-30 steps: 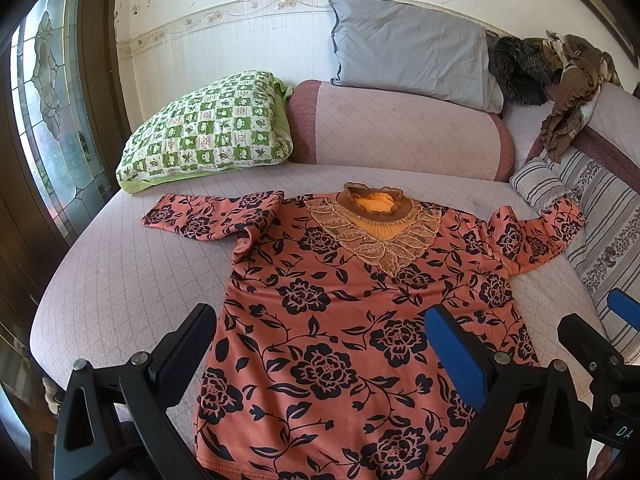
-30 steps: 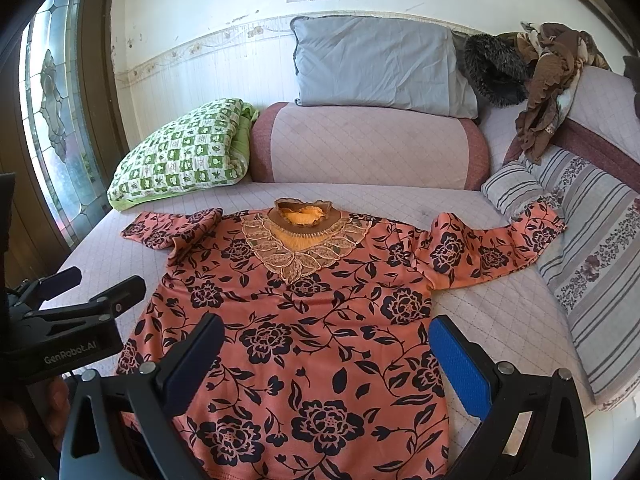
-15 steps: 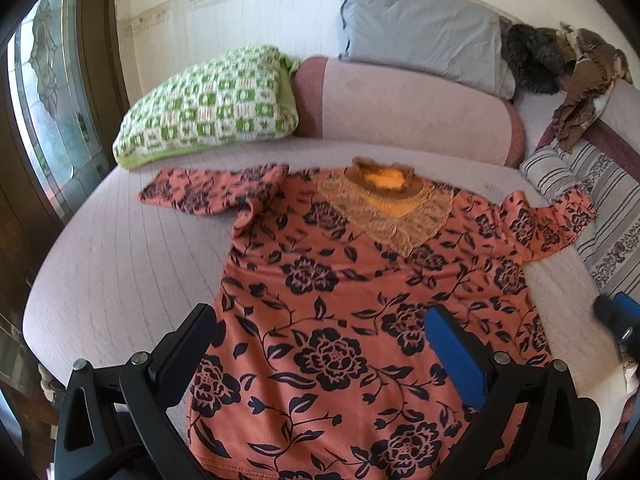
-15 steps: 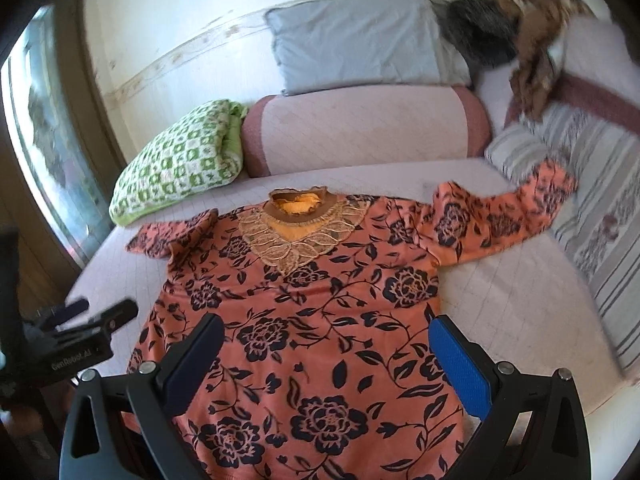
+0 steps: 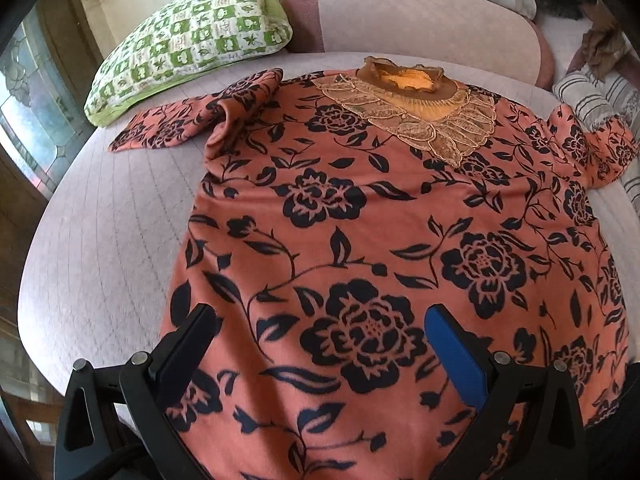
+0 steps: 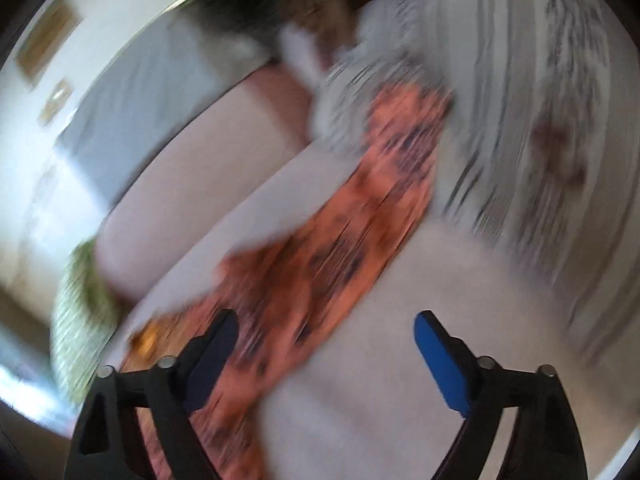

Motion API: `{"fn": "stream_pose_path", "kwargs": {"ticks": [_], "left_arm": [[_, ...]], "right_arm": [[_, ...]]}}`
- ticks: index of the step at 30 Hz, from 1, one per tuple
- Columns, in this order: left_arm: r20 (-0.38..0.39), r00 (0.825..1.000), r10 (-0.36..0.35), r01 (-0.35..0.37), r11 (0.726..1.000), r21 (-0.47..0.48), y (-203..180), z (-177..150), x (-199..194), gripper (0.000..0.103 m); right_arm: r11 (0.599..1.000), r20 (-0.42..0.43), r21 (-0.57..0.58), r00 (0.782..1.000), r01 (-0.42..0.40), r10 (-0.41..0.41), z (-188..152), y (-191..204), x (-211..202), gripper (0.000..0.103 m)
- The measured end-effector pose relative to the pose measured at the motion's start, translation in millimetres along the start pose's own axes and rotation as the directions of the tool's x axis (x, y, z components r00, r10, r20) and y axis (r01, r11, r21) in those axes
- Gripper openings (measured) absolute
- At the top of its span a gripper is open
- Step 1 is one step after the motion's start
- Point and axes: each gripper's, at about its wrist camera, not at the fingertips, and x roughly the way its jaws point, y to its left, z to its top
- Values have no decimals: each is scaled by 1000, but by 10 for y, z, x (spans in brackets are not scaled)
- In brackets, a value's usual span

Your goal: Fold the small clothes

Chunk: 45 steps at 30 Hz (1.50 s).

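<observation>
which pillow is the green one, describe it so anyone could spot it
Start at the round pink bed with the floral top spread on it. Beyond the top's left sleeve lies the green pillow, the only one checked green and white.

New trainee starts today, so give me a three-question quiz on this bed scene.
1. True or false: the top lies spread flat, not yet folded.
2. Which pillow sits nearest the top's left-view sleeve: A) checked green, B) striped, C) grey?
3. Fill in: the left gripper holds ____.

Key: 1 true; 2 A; 3 nothing, its jaws stand open above the top.
</observation>
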Motion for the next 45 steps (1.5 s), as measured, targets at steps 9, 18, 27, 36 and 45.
{"fn": "stream_pose_path", "kwargs": {"ticks": [9, 18, 27, 36, 45], "left_arm": [[-8, 1000, -2, 2, 1000, 1, 43, 105, 139, 103], [-17, 1000, 6, -7, 999, -39, 230, 80, 236, 103], [42, 998, -55, 60, 989, -138, 451, 8, 92, 103], [135, 991, -25, 59, 965, -254, 1076, -51, -201, 103], [188, 973, -132, 188, 929, -320, 1259, 313, -19, 103]], "right_arm": [[908, 129, -104, 911, 406, -393, 1104, -220, 922, 72], [910, 59, -178, 927, 375, -371, 1356, -187, 1282, 4], [901, 65, -383, 967, -205, 247, 773, 1953, 91, 5], [690, -418, -359, 770, -628, 483, -1477, 4058, 545, 13], [782, -503, -377, 819, -496, 277, -1823, 3359, 1071, 78]]}}
